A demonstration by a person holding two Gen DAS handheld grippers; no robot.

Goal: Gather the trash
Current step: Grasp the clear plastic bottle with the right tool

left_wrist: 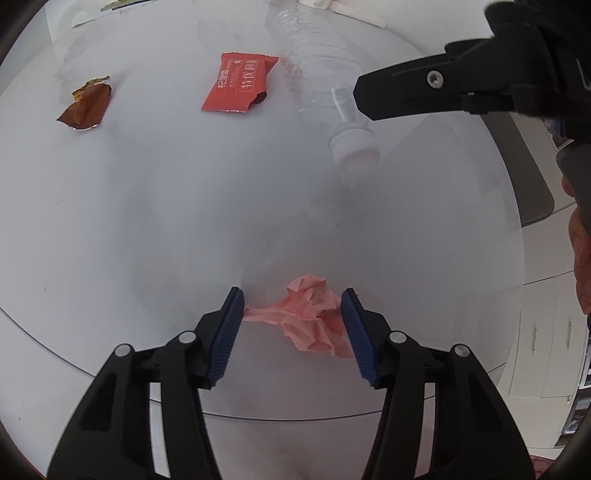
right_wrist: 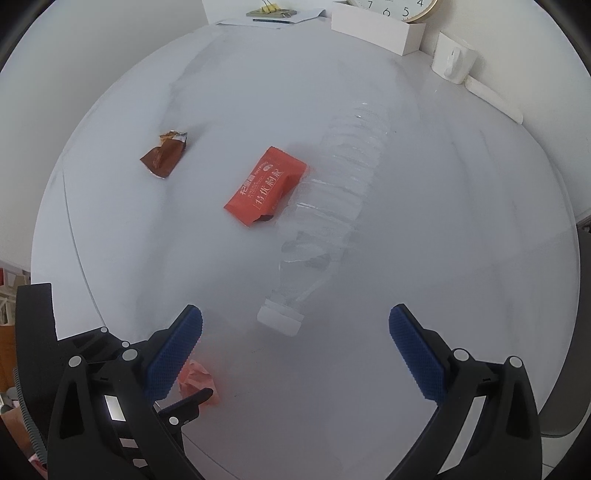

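Observation:
A crumpled pink paper (left_wrist: 310, 321) lies on the white table (left_wrist: 147, 203) between the blue pads of my left gripper (left_wrist: 292, 301). Its thin tail reaches the left pad and its bulk touches the right pad, but it looks unsqueezed. In the right wrist view the pink paper (right_wrist: 195, 380) peeks out behind my left finger. My right gripper (right_wrist: 295, 343) stands wide open just over the white cap (right_wrist: 279, 319) of a clear plastic bottle (right_wrist: 332, 206) lying on its side. A red wrapper (right_wrist: 264, 186) rests against the bottle, and a brown wrapper (right_wrist: 164, 155) lies further left.
At the table's back stand a white box (right_wrist: 376, 27), a clock (right_wrist: 391, 7), a white holder (right_wrist: 454, 59) and clipped papers (right_wrist: 269, 13). The table's rounded front edge (left_wrist: 295, 419) runs close under my left gripper. White cabinets (left_wrist: 546, 332) stand to the right.

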